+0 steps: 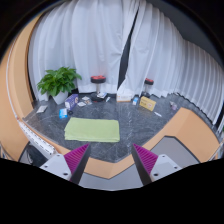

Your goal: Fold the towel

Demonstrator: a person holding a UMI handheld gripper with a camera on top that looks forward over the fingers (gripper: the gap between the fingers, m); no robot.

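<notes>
The gripper (pixel 109 160) is held with its two fingers spread apart, nothing being gripped between the magenta pads (pixel 76 156). A light green towel (pixel 92 130) is seen lying flat on the dark marbled table (pixel 150 135), ahead of the fingers at about eleven o'clock, well apart from both tips and somewhat nearer the left finger. Beyond the towel, at ten o'clock, a potted plant (pixel 58 82) is placed. Small containers (pixel 98 86) and boxes are ranged along the table's far edge, before a white curtain (pixel 100 40).
</notes>
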